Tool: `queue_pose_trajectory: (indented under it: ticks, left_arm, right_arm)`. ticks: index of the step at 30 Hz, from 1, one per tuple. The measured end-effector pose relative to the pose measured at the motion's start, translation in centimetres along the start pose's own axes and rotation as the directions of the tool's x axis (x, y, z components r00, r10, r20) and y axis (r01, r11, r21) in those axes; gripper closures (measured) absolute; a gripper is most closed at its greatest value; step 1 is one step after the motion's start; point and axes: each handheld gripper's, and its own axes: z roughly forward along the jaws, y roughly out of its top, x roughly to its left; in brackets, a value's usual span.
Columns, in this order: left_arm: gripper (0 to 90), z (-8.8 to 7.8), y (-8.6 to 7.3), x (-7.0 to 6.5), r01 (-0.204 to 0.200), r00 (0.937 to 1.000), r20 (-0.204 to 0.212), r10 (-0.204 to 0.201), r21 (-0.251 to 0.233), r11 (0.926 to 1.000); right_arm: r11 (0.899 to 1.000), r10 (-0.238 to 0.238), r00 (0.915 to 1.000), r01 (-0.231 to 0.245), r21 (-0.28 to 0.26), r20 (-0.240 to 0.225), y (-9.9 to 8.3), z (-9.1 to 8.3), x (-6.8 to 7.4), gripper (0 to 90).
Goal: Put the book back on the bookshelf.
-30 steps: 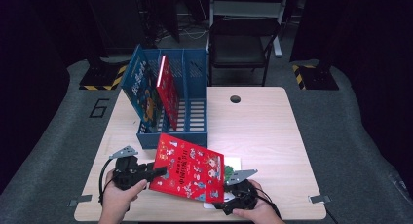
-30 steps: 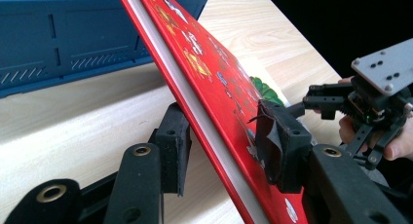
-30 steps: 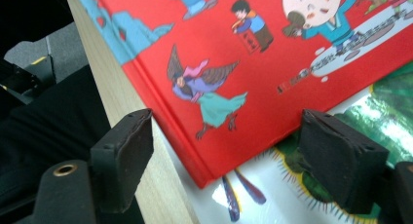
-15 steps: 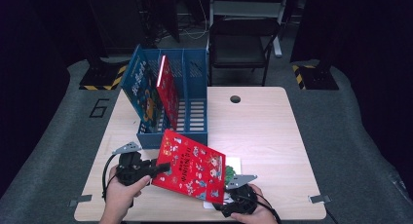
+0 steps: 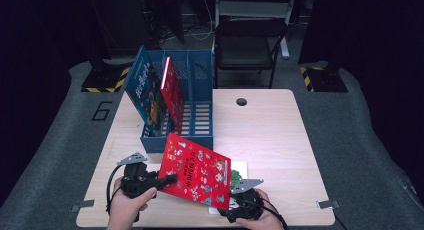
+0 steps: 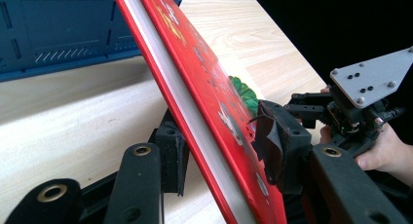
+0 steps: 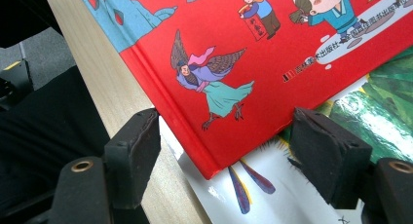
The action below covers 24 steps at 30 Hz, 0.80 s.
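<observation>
- The red picture book (image 5: pixel 196 171) sits low and centre in the high view, tilted up off the counter (image 5: pixel 265 140), its upper corner close to the front of the blue rack (image 5: pixel 200 117).
- The left gripper (image 5: pixel 162 180), at the lower left of the high view, has its jaws clamped on the book's left edge. In the left gripper view the book (image 6: pixel 195 97) runs as a steep slant from the top centre down between the 2 jaws, with one pad (image 6: pixel 272 141) pressed on the red cover and the other on the underside.
- The right gripper (image 5: pixel 231 206) is at the bottom centre-right of the high view, under the book's lower right corner. In the right gripper view the book's corner (image 7: pixel 253 78) hangs between the jaws, which stand wide and clear of it on both sides. The jaws have been closing a little within the last second, and nothing is gripped.
- A second, white-and-green picture book (image 7: pixel 311 185) lies flat on the counter under that corner; in the high view its edge shows just right of the red cover.
- The blue rack stands at the upper left of the counter and holds 2 upright books, a blue one (image 5: pixel 145 97) at the left and a red one (image 5: pixel 172 92) beside it.
- A black chair (image 5: pixel 247 45) stands beyond the counter at the top centre.
</observation>
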Motion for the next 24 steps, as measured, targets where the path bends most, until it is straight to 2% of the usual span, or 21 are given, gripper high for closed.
queue_pose_trajectory:
  ticks: [2, 4, 12, 13, 14, 18, 19, 24]
  left_arm:
    - [57.7, 0.1, -0.3, -0.3, -0.006, 1.0000, 0.008, 0.006, 0.013, 0.9999]
    - [58.6, 0.2, -0.6, -0.6, -0.011, 0.9999, -0.002, 0.011, 0.006, 0.9999]
    - [62.0, -0.1, -0.2, -0.8, -0.017, 0.9998, -0.006, 0.017, 0.015, 0.9997]
    - [62.2, -0.1, -0.1, -0.9, -0.017, 0.9998, -0.003, 0.018, 0.021, 0.9996]
    - [62.4, -0.1, 0.0, -0.9, -0.022, 0.9998, -0.002, 0.022, 0.025, 0.9994]
    - [63.1, -0.1, 0.6, -1.1, -0.032, 0.9995, 0.000, 0.032, 0.024, 0.9992]
    - [63.4, -0.1, 0.9, -1.3, -0.042, 0.9990, -0.011, 0.043, 0.024, 0.9988]
    - [65.2, 0.2, 2.0, -1.6, -0.055, 0.9984, -0.011, 0.055, 0.023, 0.9982]
  right_arm:
    - [1.000, 0.005, 1.0000, -0.005, 0.003, -0.001, 0.0, 0.0, 0.0, 27.2]
    - [1.000, 0.008, 1.0000, -0.008, 0.001, -0.003, 0.0, 0.0, 0.1, 27.2]
    - [1.000, 0.021, 0.9996, -0.021, 0.000, -0.016, 0.1, 0.0, 0.1, 27.6]
    - [0.999, 0.034, 0.9992, -0.034, -0.003, -0.020, 0.1, 0.1, 0.1, 27.6]
    - [1.000, 0.024, 0.9997, -0.024, -0.002, -0.009, 0.1, 0.1, 0.0, 27.6]
    - [1.000, 0.026, 0.9996, -0.026, -0.003, -0.013, 0.1, 0.0, 0.1, 28.7]
    - [0.999, 0.034, 0.9994, -0.034, -0.005, -0.004, 0.1, 0.1, 0.3, 29.2]
    - [1.000, 0.016, 0.9997, -0.016, -0.005, 0.018, 0.2, 0.2, 0.5, 31.0]
